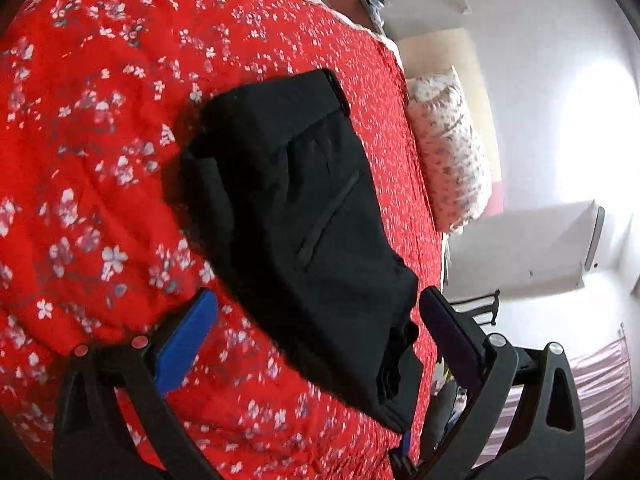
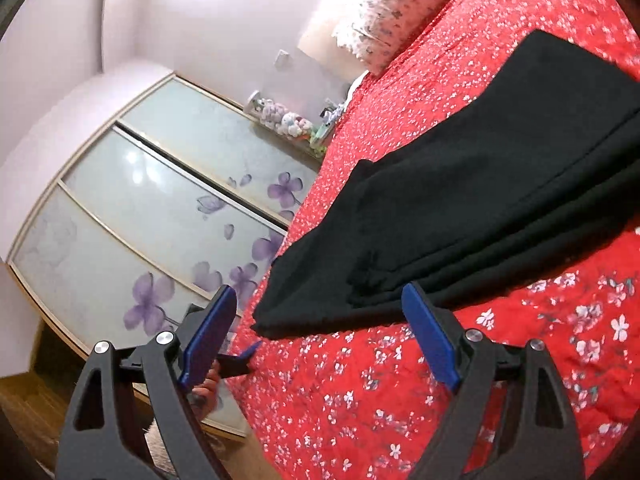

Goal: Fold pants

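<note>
Black pants lie folded in a compact stack on a red floral bedspread. A slanted pocket seam shows on top. My left gripper is open and empty, its blue pads on either side of the stack's near end, just above it. In the right wrist view the same pants show several stacked layers at their near edge. My right gripper is open and empty, just short of that edge. A tip of the other gripper shows low between its fingers.
A floral pillow lies at the head of the bed, also in the right wrist view. A wardrobe with purple flower doors stands beside the bed. The bed edge drops to a wood floor.
</note>
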A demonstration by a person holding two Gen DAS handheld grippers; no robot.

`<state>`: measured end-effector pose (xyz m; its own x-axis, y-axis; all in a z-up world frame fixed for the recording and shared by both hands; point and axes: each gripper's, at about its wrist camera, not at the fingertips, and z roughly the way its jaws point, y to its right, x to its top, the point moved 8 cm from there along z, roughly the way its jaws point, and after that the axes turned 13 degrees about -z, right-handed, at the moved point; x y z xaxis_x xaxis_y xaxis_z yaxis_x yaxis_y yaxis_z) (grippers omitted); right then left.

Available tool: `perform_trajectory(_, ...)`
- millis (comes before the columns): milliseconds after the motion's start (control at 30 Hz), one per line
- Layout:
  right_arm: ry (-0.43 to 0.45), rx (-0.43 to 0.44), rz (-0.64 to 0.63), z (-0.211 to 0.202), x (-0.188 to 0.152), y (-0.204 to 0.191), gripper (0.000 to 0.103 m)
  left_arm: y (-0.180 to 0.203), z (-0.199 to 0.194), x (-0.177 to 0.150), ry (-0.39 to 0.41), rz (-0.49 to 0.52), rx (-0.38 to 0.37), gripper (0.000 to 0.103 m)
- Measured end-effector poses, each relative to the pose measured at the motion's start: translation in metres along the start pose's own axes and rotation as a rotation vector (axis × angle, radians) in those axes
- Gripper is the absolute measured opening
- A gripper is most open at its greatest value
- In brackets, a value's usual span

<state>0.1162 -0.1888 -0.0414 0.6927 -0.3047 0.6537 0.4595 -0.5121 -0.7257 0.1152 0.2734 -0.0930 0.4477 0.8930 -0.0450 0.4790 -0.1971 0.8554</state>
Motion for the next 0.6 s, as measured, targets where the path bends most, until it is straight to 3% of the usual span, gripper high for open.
perform_trajectory(233, -0.037, 0.017, -0.037, 0.011, -0.004, -0.004, 0.09, 0.009, 0.018, 0.02, 0.061, -0.007, 0.042, 0.101)
perform_trajectory(367, -0.054, 0.027, -0.056, 0.016, -0.006, -0.006, 0.091, 0.045, 0.012, 0.007, 0.079, 0.113, -0.061, 0.101)
perform_trajectory(433, -0.062, 0.03, -0.069, 0.017, -0.009, -0.008, 0.091, 0.054, 0.013, 0.003, 0.098, 0.168, -0.058, 0.101)
perform_trajectory(500, -0.075, 0.027, -0.083, 0.022, -0.01, -0.009, 0.091, 0.041, 0.025, 0.007, 0.085, 0.118, 0.004, 0.101)
perform_trajectory(600, -0.091, 0.021, -0.106, 0.026, -0.013, -0.013, 0.092, 0.026, 0.032, 0.014, 0.087, 0.057, 0.002, 0.1)
